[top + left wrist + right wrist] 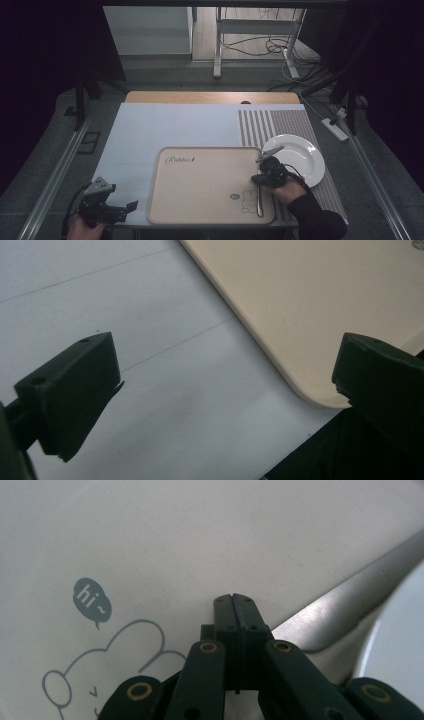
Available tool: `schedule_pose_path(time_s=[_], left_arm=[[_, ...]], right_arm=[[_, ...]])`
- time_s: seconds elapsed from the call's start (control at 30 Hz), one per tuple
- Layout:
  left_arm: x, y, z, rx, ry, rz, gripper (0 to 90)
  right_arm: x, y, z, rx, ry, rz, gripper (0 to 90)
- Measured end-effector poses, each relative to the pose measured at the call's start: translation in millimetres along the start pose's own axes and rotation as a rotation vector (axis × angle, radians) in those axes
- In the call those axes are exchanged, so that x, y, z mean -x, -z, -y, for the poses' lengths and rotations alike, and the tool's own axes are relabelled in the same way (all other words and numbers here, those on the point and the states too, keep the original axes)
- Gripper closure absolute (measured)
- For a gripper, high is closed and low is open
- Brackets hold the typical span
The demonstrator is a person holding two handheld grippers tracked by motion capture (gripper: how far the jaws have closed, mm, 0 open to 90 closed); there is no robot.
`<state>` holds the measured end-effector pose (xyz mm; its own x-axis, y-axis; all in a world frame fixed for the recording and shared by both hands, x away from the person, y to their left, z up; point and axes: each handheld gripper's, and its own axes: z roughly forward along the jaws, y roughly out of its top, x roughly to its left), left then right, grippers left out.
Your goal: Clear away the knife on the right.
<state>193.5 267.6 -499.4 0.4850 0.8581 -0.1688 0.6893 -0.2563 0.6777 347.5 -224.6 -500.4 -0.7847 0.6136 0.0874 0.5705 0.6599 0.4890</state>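
The right gripper (262, 179) is hovering over the near right corner of the tray (200, 200), its jaws pressed together with nothing visibly between them. The knife (259, 202) is lying on the tray just below and beside those tips, its long axis running from the gripper back toward the person. The left gripper (131, 206) is waiting wide open off the tray's left edge, well apart. The white plate (305, 155) is sitting just beyond the right gripper.
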Motion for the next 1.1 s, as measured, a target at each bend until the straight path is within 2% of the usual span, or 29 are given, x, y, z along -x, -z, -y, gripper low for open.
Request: schedule_pose_path(time_s=[0.27, 0.63, 0.97, 1.1], left_arm=[[-0.1, 0.2, 0.2, 0.001, 0.002, 0.001, 0.0], [-1.3, 1.3, 0.6, 0.013, 0.009, 0.01, 0.0], [-2.8, 4.2, 2.7, 0.022, 0.009, 0.012, 0.0], [-3.0, 4.4, 3.0, 0.022, 0.007, 0.016, 0.0]], right_arm=[[6.6, 4.6, 7.6, 0.013, -0.02, -0.003, 89.9], [4.0, 4.8, 7.1, 0.017, -0.011, 0.015, 89.1], [-2.1, 11.0, 2.9, 0.08, 0.005, 0.018, 77.7], [-5.4, 14.5, 1.3, 0.102, 0.013, 0.034, 72.6]])
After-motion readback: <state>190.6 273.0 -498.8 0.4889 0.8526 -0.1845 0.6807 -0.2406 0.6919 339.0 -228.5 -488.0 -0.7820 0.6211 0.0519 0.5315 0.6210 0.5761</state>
